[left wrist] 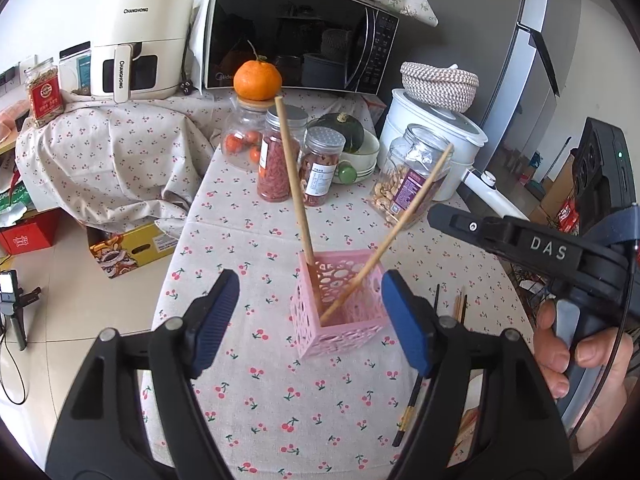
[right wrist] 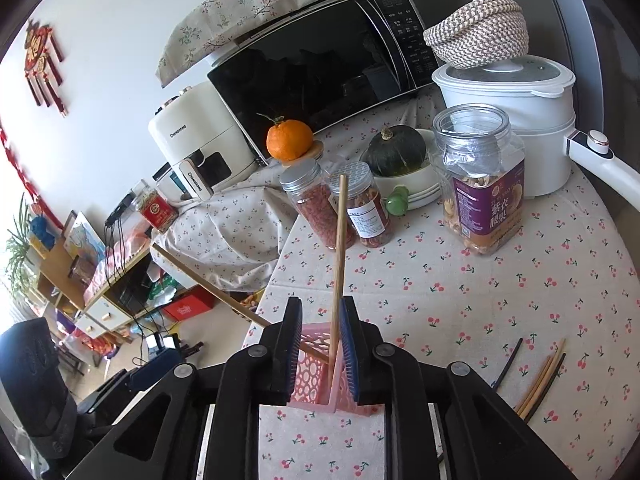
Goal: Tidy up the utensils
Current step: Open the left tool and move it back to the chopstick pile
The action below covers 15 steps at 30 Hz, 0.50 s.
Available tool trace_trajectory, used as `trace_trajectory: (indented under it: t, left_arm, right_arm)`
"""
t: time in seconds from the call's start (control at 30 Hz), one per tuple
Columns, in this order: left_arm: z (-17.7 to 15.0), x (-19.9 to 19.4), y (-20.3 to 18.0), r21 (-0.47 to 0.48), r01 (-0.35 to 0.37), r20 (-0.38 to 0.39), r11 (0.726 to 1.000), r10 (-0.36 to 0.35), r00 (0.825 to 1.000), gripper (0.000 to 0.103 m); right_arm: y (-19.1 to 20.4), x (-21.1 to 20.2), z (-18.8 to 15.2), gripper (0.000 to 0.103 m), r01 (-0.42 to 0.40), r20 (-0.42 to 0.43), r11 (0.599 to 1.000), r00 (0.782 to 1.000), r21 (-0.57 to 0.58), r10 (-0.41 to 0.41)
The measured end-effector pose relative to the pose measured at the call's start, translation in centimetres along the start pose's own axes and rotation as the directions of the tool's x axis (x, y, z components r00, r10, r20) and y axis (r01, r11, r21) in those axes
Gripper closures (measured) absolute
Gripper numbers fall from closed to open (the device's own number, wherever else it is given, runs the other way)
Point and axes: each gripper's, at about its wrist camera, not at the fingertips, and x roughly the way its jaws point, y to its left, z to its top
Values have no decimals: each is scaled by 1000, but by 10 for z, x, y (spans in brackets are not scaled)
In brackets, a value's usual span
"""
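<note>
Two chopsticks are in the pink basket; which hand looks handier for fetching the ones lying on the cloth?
Probably the right. The loose chopsticks lie just right of the right tongs, which straddle an upright chopstick without visibly pressing it. The open left tongs face the pink basket.

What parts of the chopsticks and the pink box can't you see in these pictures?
- Left wrist view: the loose chopsticks on the tablecloth are partly hidden behind the left gripper's right finger, so they cannot be counted.
- Right wrist view: the pink basket's outer sides hide behind the right gripper.
- Both views: the bottom tips of the two standing chopsticks are hidden inside the basket.
</note>
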Motion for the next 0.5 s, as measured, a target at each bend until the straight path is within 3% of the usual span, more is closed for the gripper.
trace_trajectory:
  t: [0.2, 0.5]
  left_arm:
    - [-14, 2, -20, 16, 84, -68, 996, -82, 994, 23]
    - [-31, 16, -60, 97, 159, -187, 982, -139, 972, 20]
  right_arm:
    - [-19, -43, 1, 57, 1, 20, 999, 1000, 34, -2]
    - [-66, -86, -16, 35, 126, -71, 991, 990, 55, -122]
